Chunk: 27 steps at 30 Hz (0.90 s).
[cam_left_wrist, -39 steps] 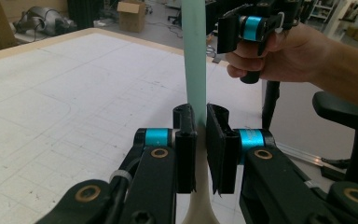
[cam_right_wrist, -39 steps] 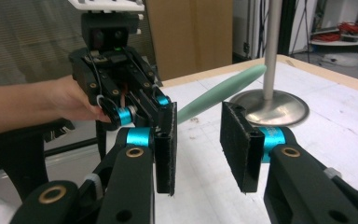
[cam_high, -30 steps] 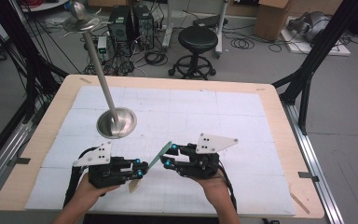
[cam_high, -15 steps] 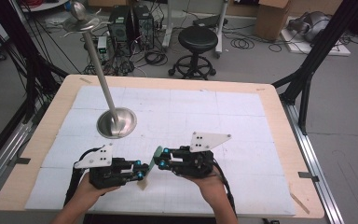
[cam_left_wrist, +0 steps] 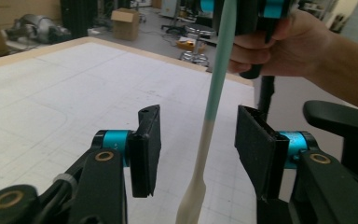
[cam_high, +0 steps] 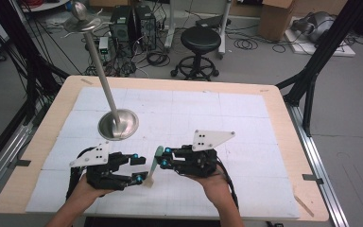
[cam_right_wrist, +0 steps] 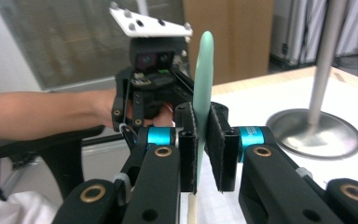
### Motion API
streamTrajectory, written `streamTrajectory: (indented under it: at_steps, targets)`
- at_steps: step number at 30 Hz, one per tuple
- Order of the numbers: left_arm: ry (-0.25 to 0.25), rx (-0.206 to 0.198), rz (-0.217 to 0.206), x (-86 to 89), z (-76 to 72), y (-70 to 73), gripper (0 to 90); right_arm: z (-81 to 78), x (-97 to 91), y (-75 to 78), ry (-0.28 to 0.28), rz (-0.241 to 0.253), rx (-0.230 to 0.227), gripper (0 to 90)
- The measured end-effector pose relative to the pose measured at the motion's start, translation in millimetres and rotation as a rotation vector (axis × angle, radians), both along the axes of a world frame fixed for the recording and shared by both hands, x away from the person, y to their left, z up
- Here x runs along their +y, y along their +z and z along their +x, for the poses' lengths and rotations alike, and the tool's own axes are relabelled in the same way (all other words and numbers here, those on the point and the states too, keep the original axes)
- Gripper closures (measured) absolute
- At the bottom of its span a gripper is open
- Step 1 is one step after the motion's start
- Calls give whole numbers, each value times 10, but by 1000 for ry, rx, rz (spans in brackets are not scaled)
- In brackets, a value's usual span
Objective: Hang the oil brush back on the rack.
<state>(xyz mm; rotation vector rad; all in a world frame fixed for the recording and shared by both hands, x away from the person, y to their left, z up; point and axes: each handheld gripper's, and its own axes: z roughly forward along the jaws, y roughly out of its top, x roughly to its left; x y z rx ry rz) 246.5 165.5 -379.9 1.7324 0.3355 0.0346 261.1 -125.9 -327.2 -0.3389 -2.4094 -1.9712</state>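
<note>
Right gripper (cam_high: 163, 158): jaws narrowed onto the green end of a slender spatula (cam_high: 153, 166), clamped between the two black pads; in the right gripper view the green blade (cam_right_wrist: 202, 88) stands upright between the pads. The spatula is green at the held end and cream at the other; its cream tip points down toward the white surface (cam_high: 246, 118) near the front edge; contact with the surface cannot be told.

Left gripper (cam_high: 141, 168): jaws wide apart. In the left gripper view the spatula shaft (cam_left_wrist: 214, 102) passes between the two pads (cam_left_wrist: 145, 149) without touching either.

The two grippers face each other, near one another, each in a person's hand, the right hand (cam_left_wrist: 279, 46) gripping its handle.

Metal stand (cam_high: 118, 124): round base on the surface beyond the left gripper, pole tilting up and away.
</note>
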Motion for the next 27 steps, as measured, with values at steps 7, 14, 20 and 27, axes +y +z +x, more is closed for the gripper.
streamTrajectory:
  at_steps: [7, 14, 20, 27]
  targets:
    - [-101, -10, -13, -79, -26, 2, 610, 74, 37, 44, 111, 43, 4, 832]
    - [-128, -22, -6, -88, -35, 5, 783, 88, 94, 47, 185, 52, 4, 832]
    - [-10, -51, 16, -80, -43, 16, 843, 87, 100, 37, 69, 51, 48, 559]
    - [168, -54, 29, -80, -31, 30, 844, -18, 145, 24, -208, 58, 28, 378]
